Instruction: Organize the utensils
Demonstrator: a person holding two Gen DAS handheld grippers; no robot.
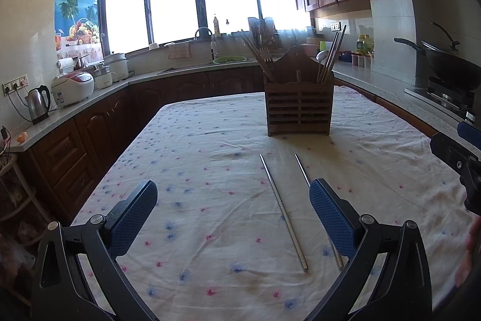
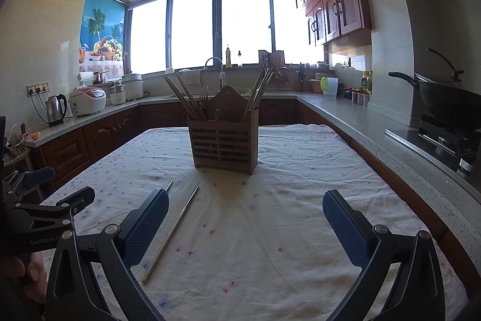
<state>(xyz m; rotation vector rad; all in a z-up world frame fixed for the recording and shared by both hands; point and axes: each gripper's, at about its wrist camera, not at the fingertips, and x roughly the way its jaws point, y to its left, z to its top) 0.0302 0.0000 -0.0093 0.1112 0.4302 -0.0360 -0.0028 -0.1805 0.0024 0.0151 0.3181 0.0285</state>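
Two metal chopsticks lie on the flowered tablecloth. In the left wrist view one chopstick (image 1: 282, 209) lies between my fingers and the other chopstick (image 1: 302, 169) runs under the right finger. In the right wrist view one chopstick (image 2: 173, 232) lies just right of the left finger and the other's tip (image 2: 169, 186) shows above it. A wooden utensil holder (image 1: 298, 104) with chopsticks, forks and a spoon stands further back, also in the right wrist view (image 2: 224, 137). My left gripper (image 1: 233, 215) is open and empty. My right gripper (image 2: 245, 227) is open and empty.
The table (image 2: 300, 185) sits in a kitchen with counters on three sides. A wok on a stove (image 2: 448, 104) is at the right. A kettle (image 1: 39, 104) and rice cooker (image 1: 73, 87) stand on the left counter. The other gripper (image 2: 45, 206) shows at the left edge.
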